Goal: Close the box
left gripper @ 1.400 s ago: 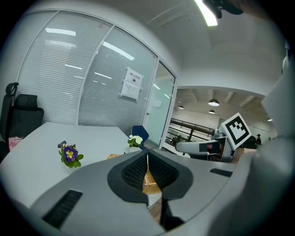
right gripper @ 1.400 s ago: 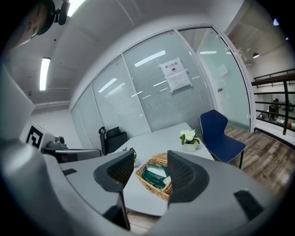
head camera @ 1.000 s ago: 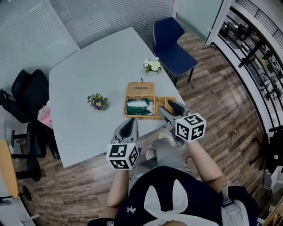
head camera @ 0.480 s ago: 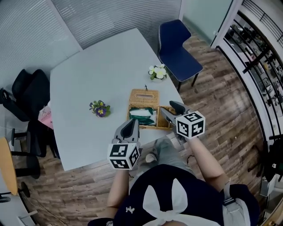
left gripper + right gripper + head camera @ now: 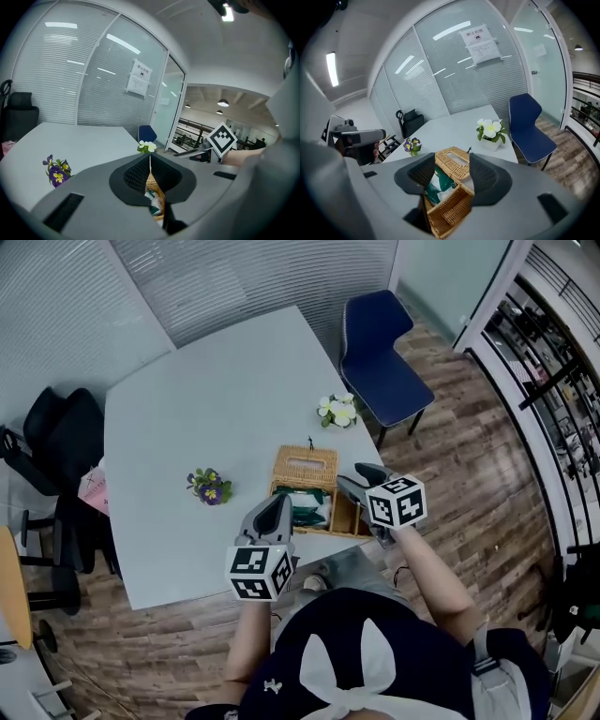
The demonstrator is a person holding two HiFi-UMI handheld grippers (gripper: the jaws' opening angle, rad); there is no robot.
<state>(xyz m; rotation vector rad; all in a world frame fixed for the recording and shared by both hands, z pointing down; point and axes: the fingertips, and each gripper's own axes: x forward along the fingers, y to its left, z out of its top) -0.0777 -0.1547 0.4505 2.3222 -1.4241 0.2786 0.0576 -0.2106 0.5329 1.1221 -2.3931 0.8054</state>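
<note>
Near the front edge of the white table [image 5: 187, 390] sits the wicker box [image 5: 343, 517], its lid [image 5: 305, 466] thrown back flat and green packets showing inside. Both forearms reach forward from the person's body with the claws pointing at the box and tilted downward. Left claw [image 5: 279, 500] hangs just beside the box's near left corner; its jaws are pressed together with nothing caught in them, and a sliver of the box shows beyond their tips [image 5: 150, 157]. Right claw [image 5: 361, 474] hovers over the box's right end, pitched down more steeply. Its jaws stand wide apart and have just been opening, gripping nothing; the box [image 5: 450, 211] and lid [image 5: 452, 161] show through the gap.
</note>
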